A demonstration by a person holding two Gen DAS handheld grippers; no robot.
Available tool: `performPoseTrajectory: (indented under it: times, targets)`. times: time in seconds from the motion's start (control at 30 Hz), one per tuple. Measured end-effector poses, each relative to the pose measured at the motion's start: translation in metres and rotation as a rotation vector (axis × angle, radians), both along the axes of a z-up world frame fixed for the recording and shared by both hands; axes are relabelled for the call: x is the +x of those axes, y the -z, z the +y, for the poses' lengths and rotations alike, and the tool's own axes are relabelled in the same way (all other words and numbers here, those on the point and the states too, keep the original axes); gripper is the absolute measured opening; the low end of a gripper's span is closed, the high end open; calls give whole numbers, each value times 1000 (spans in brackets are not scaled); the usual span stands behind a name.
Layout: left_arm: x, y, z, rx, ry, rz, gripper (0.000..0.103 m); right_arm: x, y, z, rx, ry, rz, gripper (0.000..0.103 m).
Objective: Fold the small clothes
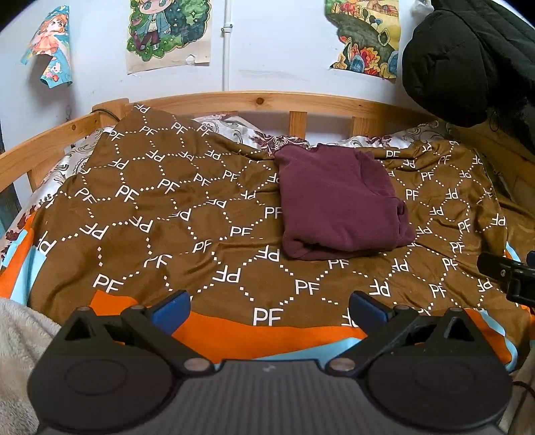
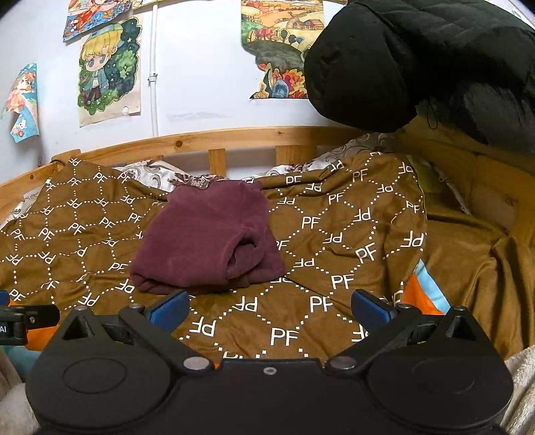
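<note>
Currently, the folded maroon garment [image 1: 341,204] lies on the brown blanket [image 1: 167,217]; left tool [image 1: 269,306] and right tool [image 2: 270,306] are spread wide, empty.

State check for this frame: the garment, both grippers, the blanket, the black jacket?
Maroon garment: folded, lying on the blanket, untouched.
Left gripper: jaws open, empty.
Right gripper: jaws open, empty.
Brown blanket: spread over the bed, wrinkled.
Black jacket: hanging above the bed.

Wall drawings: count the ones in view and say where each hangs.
3. A curled drawing far left, a blond character left of the white pipe, and a landscape right, beside the black jacket. The jacket may hide others.
</note>
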State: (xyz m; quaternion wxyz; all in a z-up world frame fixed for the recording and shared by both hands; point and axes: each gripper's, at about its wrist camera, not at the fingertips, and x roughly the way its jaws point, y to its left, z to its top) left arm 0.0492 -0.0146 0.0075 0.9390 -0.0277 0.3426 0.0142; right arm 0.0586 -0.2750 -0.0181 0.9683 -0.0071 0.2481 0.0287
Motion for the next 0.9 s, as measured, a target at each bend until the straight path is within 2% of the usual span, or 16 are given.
performPoseTrajectory:
  times: [0.9]
  targets:
    - [0, 0, 0, 2, 0, 1, 102, -1, 4, -1, 7, 9, 8, 102]
